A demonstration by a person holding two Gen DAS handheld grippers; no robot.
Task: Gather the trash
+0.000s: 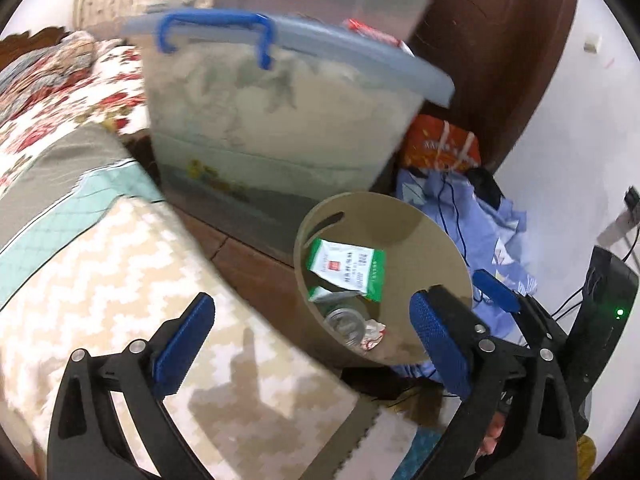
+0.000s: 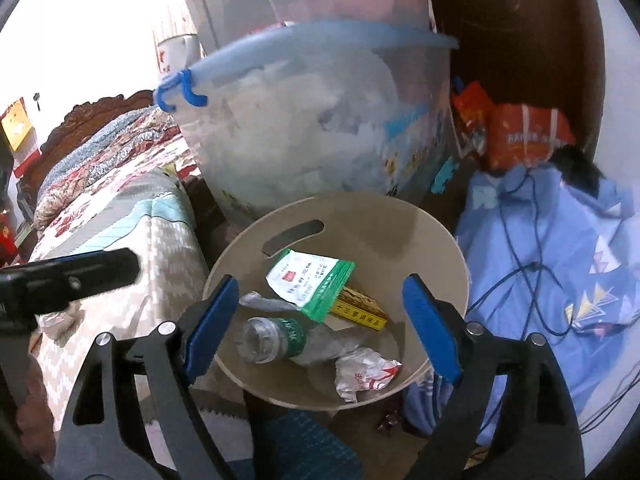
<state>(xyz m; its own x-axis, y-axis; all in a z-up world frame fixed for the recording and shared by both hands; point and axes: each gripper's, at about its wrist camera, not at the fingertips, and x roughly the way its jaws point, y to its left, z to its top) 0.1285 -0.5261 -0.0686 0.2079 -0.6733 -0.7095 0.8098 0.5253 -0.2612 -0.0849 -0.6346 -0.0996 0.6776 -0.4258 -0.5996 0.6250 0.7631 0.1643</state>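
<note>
A beige round trash bin stands on the floor between a bed and a heap of blue cloth. In it lie a green-and-white sachet, a clear plastic bottle, a yellow-brown box and a crumpled wrapper. My right gripper hangs open right over the bin, with nothing between its fingers. My left gripper is open and empty too, over the edge of the bed by the bin. The sachet and bottle show there as well.
A big translucent storage box with a blue lid stands behind the bin, another stacked on it. The bed's zigzag cover lies left. Blue cloth with cables and a red-orange bag lie right. A black device with a green light stands far right.
</note>
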